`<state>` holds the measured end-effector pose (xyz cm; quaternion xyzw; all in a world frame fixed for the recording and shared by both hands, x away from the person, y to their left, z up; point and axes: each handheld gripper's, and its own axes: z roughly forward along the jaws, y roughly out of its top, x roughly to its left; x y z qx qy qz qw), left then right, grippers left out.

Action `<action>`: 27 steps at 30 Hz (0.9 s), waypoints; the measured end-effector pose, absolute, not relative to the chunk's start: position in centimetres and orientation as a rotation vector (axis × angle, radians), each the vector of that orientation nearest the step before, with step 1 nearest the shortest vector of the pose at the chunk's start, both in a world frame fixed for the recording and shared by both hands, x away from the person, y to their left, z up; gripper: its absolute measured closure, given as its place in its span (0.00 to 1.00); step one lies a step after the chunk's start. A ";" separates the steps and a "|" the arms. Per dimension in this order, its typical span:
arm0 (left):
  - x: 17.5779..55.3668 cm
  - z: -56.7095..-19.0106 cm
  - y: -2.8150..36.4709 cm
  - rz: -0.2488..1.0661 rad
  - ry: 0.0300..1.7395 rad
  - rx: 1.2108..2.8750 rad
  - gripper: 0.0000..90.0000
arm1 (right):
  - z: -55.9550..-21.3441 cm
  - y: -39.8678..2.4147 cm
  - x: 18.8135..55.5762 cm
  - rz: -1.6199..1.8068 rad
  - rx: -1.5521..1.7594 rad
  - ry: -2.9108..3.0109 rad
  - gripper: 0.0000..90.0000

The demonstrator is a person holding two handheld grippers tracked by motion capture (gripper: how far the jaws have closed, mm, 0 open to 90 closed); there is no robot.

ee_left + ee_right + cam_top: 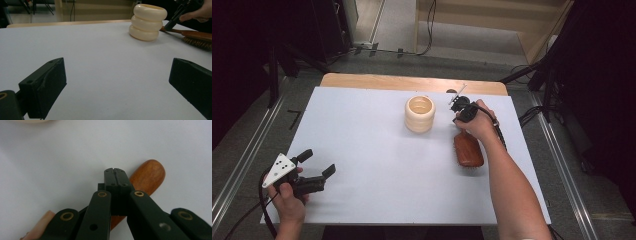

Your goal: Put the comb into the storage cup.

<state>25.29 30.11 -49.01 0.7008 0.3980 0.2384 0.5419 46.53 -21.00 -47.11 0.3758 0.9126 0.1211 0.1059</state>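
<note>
A cream ribbed pot stands upright at the back middle of the white mat. To its right lies a brown wooden hairbrush, bristles down, its handle pointing toward the pot. My right gripper is tipped down over the end of that handle, jaws pressed together with nothing between them. In the left gripper view the right gripper reaches the handle beside the pot. My left gripper rests at the front left, open and holding nothing.
The white mat covers most of a wooden table whose bare strip shows at the back. Cables and dark stands lie on the floor around it. Metal rails run along both sides.
</note>
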 end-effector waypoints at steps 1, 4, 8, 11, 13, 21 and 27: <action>25.3 -49.0 30.1 0.566 0.945 1.665 0.02 | -47.2 -21.0 46.5 0.349 1.107 2.691 0.98; 25.3 -49.0 30.1 0.566 0.946 1.664 0.02 | -47.3 -21.3 46.6 0.349 1.104 2.692 0.98; 25.3 -49.0 30.1 0.565 0.945 1.664 0.02 | -47.4 -21.8 46.6 0.351 1.139 2.681 0.98; 25.3 -49.0 30.1 0.565 0.945 1.665 0.02 | -47.4 -22.2 46.5 0.359 1.159 2.676 0.98; 25.3 -49.0 30.1 0.566 0.945 1.665 0.02 | -47.4 -22.6 46.4 0.357 1.166 2.675 0.98; 25.3 -49.0 30.1 0.567 0.945 1.666 0.02 | -47.5 -24.2 46.0 0.354 1.218 2.663 0.98; 25.3 -49.0 30.1 0.567 0.945 1.666 0.02 | -47.7 -25.6 45.4 0.355 1.256 2.656 0.98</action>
